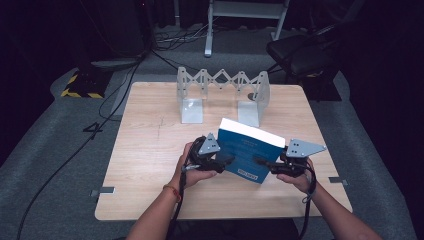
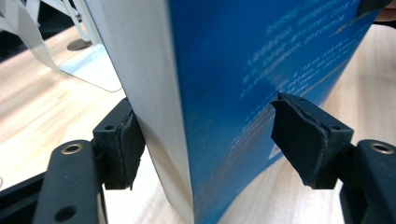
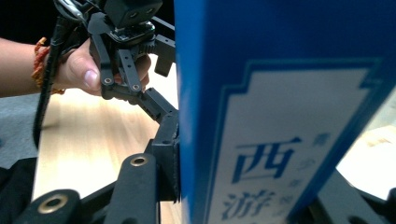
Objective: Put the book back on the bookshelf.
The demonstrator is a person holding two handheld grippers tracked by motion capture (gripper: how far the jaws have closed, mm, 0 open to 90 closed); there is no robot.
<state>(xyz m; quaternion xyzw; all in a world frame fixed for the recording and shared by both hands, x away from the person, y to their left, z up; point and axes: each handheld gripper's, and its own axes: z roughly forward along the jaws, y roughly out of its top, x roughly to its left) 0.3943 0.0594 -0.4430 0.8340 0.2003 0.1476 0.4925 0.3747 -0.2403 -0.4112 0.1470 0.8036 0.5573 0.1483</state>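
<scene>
While I watched from the high view, the wooden table [image 1: 150, 150] took most of the scene, with grey floor [image 1: 50, 150] around it. At its far side stood a white folding book rack [image 1: 222, 95], well apart from my hands.

Nearer to me, the blue book [image 1: 248, 150] stood on the table between the two grippers, tilted, its white page edge turned to the far side. In the right gripper view I could read white label and blue characters on the spine.

My right gripper [image 1: 265, 163] held the book at its spine end; its jaws were closed on it, and one pad lay flat against the cover. My left gripper [image 1: 227, 160] was at the other end of the book. In the left gripper view its jaws stood wide around the book: one pad [image 2: 123, 149] was just beside the page edge, the other pad [image 2: 299, 140] clearly apart from the blue cover, so this gripper did not press it.
</scene>
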